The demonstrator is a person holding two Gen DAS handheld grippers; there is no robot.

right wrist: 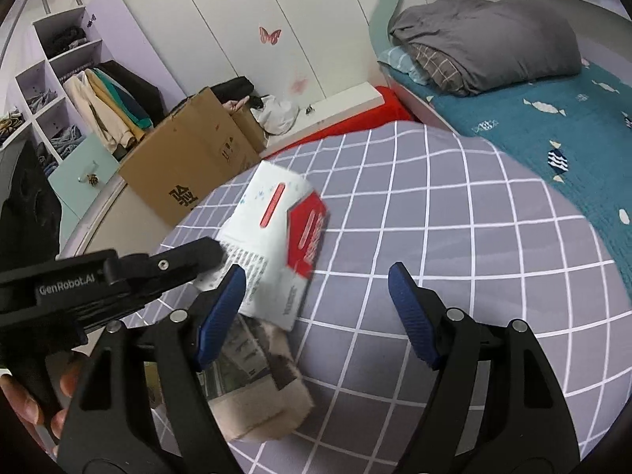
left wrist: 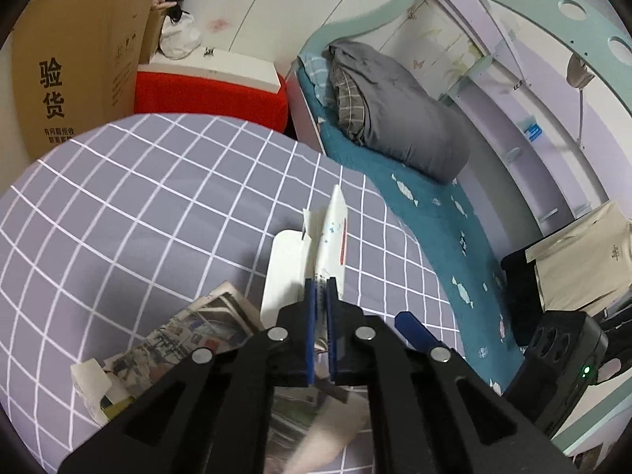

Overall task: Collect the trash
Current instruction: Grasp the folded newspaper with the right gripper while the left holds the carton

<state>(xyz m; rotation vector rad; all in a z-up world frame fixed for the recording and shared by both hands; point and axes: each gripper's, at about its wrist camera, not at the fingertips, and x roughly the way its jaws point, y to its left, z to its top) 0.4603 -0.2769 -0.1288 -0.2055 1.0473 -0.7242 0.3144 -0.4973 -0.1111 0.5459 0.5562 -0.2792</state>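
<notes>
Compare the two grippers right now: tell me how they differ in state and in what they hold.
The left gripper is shut, its pads pinching the edge of a flattened white and red carton; the right gripper stands wide open with nothing between its fingers. The left gripper holds the carton above the grid-patterned cloth; the right hangs empty over the cloth beside the carton. Both have black frames and blue finger pads.

I'm working in a home bedroom: a bed [right wrist: 553,118] with a teal sheet and a folded grey quilt [right wrist: 486,39], a wardrobe [right wrist: 245,19] with butterfly stickers, open shelves [right wrist: 59,79] of clothes (some hanging), and a cardboard box [right wrist: 189,150] on the floor.
</notes>
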